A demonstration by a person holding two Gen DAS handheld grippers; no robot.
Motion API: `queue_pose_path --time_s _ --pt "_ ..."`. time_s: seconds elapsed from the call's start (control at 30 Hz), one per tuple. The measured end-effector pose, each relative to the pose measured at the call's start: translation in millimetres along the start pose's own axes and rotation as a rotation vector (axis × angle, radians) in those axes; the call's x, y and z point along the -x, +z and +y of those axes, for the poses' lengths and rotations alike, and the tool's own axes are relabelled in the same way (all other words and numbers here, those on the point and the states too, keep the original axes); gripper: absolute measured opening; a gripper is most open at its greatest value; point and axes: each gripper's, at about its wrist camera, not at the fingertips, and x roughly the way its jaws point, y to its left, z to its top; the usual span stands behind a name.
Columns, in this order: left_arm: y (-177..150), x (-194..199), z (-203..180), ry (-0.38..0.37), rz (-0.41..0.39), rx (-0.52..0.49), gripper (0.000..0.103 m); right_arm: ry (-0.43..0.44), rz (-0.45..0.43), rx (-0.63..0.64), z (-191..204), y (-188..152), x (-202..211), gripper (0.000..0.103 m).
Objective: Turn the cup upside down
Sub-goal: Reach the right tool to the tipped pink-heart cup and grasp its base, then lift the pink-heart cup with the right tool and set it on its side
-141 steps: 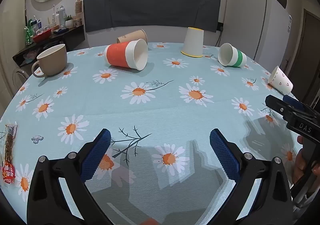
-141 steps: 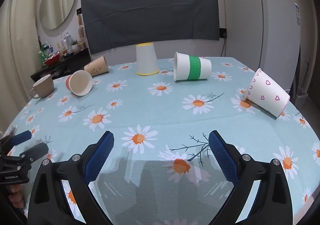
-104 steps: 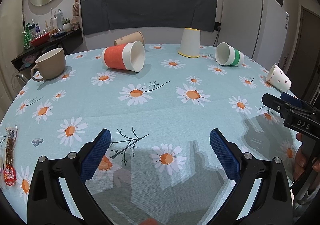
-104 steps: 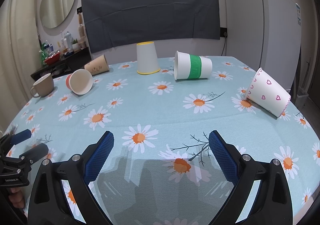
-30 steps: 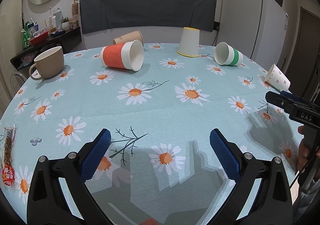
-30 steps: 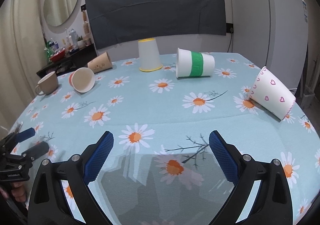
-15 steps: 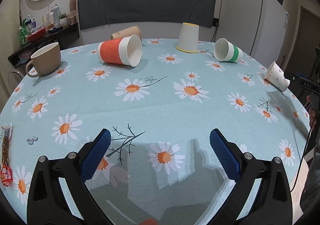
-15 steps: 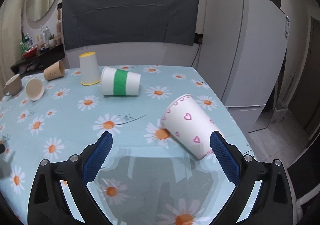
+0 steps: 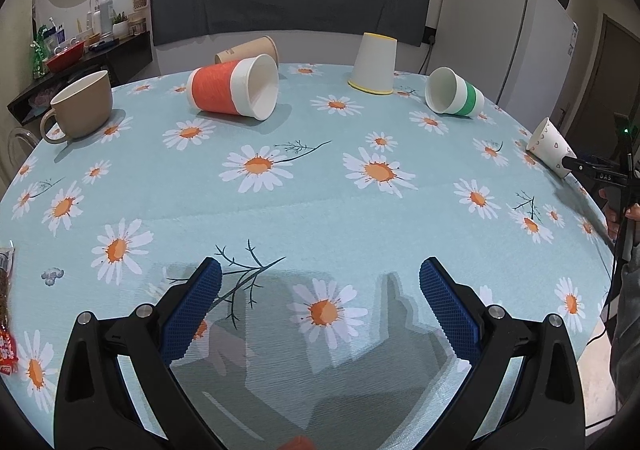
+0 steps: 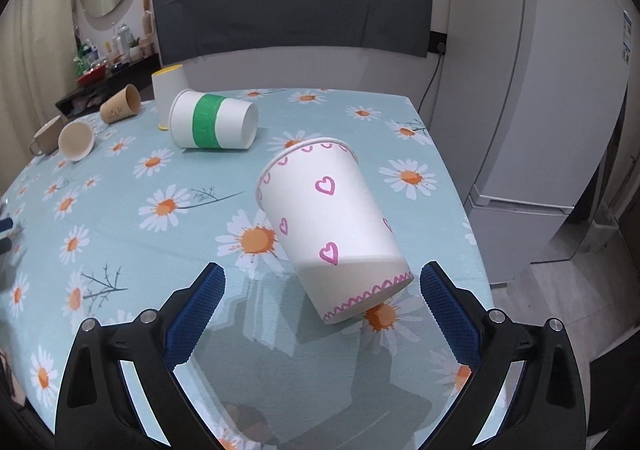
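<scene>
A white paper cup with pink hearts point(image 10: 332, 226) lies tilted on its side near the table's right edge, its mouth towards me. My right gripper point(image 10: 320, 306) is open, its blue pads either side of the cup's mouth end, not touching. The same cup shows far right in the left wrist view point(image 9: 550, 146), with the right gripper point(image 9: 592, 170) beside it. My left gripper point(image 9: 320, 302) is open and empty above the daisy tablecloth point(image 9: 320, 178).
A green-banded cup point(image 10: 212, 124), an orange-banded cup point(image 9: 234, 90) and a brown cup point(image 9: 248, 50) lie on their sides. A yellow-rimmed cup point(image 9: 374, 64) stands upside down. A beige mug point(image 9: 80, 106) stands at left. A fridge point(image 10: 540, 90) stands beyond the table's right edge.
My right gripper has swung right and moved in on the heart cup, which now sits between its open fingers. The left gripper has hardly moved.
</scene>
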Motion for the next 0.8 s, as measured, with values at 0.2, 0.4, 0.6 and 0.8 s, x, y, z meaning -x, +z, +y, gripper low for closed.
queue_pose_path --time_s 0.2,0.4,0.6,0.8 --pt "0 -1 3 0.011 0.005 0.017 0.097 0.08 0.032 -0.012 -24 17 -23 0.094" --pt "0 -1 5 0.023 0.005 0.032 0.097 0.171 0.036 -0.062 -34 19 -32 0.061" --pt "0 -1 4 0.017 0.006 0.029 0.097 0.203 0.037 -0.079 -27 16 -25 0.06" --pt "0 1 3 0.017 -0.007 0.024 0.097 0.321 0.009 -0.023 20 21 -6 0.06"
